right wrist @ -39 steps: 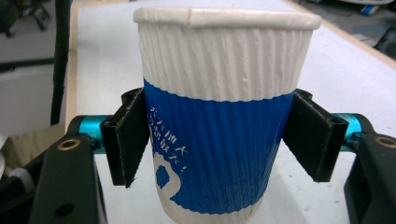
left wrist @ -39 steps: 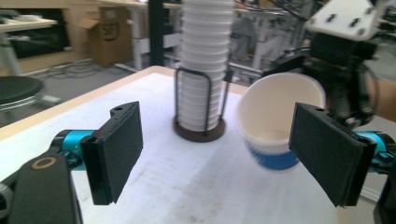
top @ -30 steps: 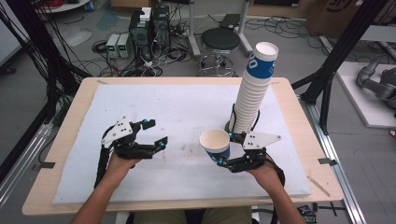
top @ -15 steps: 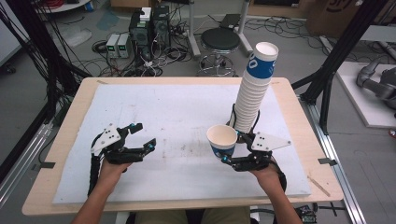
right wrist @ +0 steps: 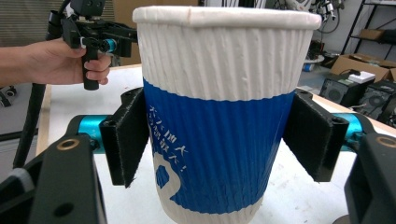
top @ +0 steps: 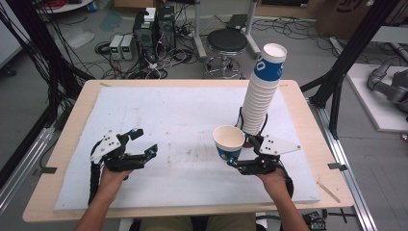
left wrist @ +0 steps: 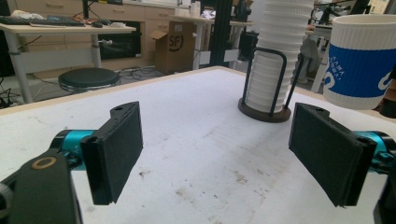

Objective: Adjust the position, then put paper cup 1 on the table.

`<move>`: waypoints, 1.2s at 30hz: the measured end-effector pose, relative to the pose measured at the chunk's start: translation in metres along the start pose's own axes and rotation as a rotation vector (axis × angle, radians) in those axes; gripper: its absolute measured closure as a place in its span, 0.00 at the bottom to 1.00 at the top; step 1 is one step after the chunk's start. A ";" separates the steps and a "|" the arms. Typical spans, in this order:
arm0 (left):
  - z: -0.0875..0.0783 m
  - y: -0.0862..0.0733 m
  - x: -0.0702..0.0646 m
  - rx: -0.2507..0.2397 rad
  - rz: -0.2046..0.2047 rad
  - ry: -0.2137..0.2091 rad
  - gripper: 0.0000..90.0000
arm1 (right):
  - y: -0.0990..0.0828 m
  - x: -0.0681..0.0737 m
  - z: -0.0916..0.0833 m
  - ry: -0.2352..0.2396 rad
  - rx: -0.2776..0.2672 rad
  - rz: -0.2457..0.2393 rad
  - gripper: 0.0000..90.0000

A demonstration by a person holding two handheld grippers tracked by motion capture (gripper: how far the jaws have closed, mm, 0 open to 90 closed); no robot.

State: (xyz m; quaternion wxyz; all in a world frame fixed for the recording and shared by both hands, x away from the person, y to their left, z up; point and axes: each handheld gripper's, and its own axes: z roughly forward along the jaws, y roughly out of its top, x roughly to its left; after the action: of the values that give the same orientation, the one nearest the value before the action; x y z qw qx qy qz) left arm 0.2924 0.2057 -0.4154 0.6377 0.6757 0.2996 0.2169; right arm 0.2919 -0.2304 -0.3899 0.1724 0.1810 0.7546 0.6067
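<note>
While my right tool (top: 236, 155) clamps the blue-and-white ribbed paper cup (top: 228, 143) upright above the white-covered tabletop (top: 183, 115), just beside the tall stack of white cups (top: 260, 98), I'd grip gently and lower it level; my left tool (top: 144, 142) gapes wide, empty.

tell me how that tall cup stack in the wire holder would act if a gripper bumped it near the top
The cup stack rises far above its wire holder and already leans, so it would probably sway or tip. Being nested paper cups, it is likely light, and the upper cups may slide off.
</note>
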 end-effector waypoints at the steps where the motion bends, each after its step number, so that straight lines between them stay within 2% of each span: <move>1: 0.001 0.000 0.000 0.003 0.001 -0.002 0.20 | 0.001 0.001 0.001 -0.002 -0.003 0.000 0.31; 8: -0.001 0.000 0.001 -0.005 -0.003 0.000 0.20 | 0.004 0.002 0.009 -0.010 -0.014 -0.009 0.31; 16: 0.000 0.001 0.004 -0.006 0.003 0.006 0.20 | 0.004 0.001 0.041 -0.022 -0.016 0.002 0.31; 20: -0.003 0.002 0.006 -0.012 -0.002 0.017 0.20 | 0.002 -0.002 0.055 -0.046 -0.018 0.014 0.31; 27: -0.004 0.002 0.006 -0.014 -0.001 0.021 0.20 | -0.007 -0.007 0.074 -0.119 -0.003 0.056 0.31; 31: -0.003 0.002 0.006 -0.007 0.000 0.020 0.20 | -0.012 -0.012 0.083 -0.161 0.016 0.053 0.30; 36: -0.003 0.001 0.006 -0.005 0.001 0.020 0.20 | -0.019 -0.015 0.096 -0.197 0.023 0.090 0.30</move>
State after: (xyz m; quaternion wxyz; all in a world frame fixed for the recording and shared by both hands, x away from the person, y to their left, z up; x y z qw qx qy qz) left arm 0.2954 0.2121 -0.4144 0.6362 0.6720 0.3050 0.2249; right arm 0.3497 -0.1592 -0.4271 0.2162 0.2752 0.7321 0.5844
